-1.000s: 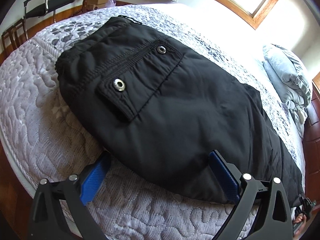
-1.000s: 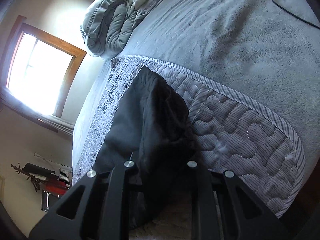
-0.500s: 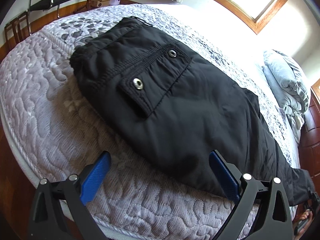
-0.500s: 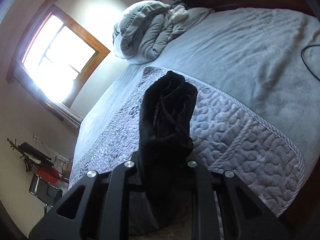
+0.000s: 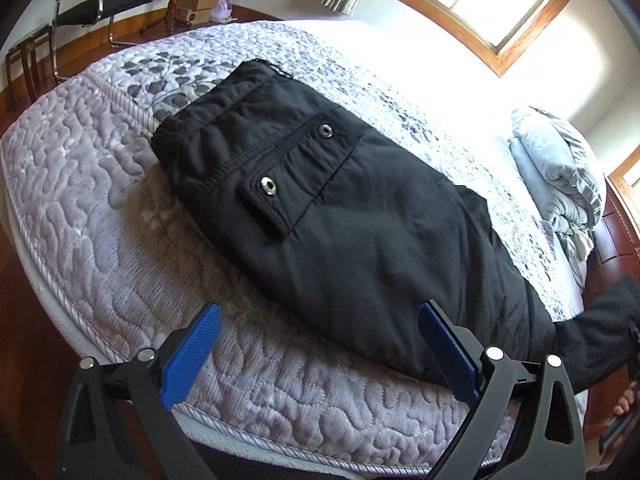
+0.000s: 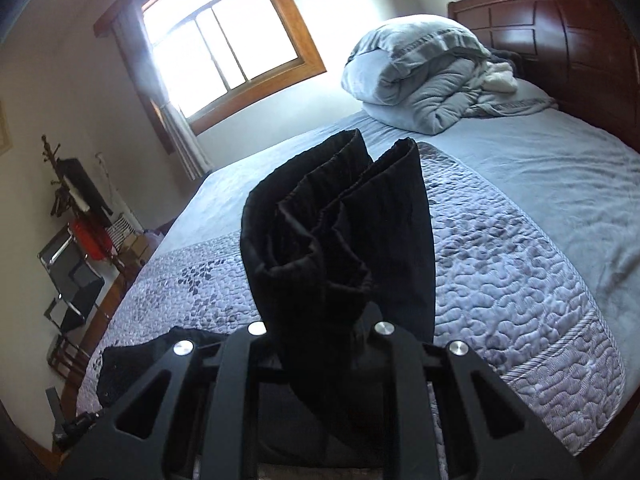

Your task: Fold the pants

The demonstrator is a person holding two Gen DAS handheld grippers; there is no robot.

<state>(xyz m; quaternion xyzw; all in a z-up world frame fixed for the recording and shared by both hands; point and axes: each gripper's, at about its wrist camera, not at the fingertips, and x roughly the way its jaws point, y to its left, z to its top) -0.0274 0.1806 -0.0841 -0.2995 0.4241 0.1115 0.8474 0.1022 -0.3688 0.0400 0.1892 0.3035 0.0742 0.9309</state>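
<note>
Right wrist view shows our right gripper (image 6: 320,320) clenched on the pants (image 5: 340,220) cuffs, lifted at 12 o'clock above the bed (image 5: 100,220); left gripper (image 5: 320,344) released; next, we carry cuffs toward waistband.

The right gripper (image 6: 320,320) fingertips are hiding under bunched pants (image 6: 340,240); the pant legs (image 5: 592,344) are running off-frame right, perhaps toward a cut-off hand (image 5: 626,402).

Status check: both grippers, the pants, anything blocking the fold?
Left gripper open, empty, above the quilt. Right gripper shut on the leg cuffs, lifted off the bed. Pants waist end flat on the quilt. Nothing blocking.
</note>
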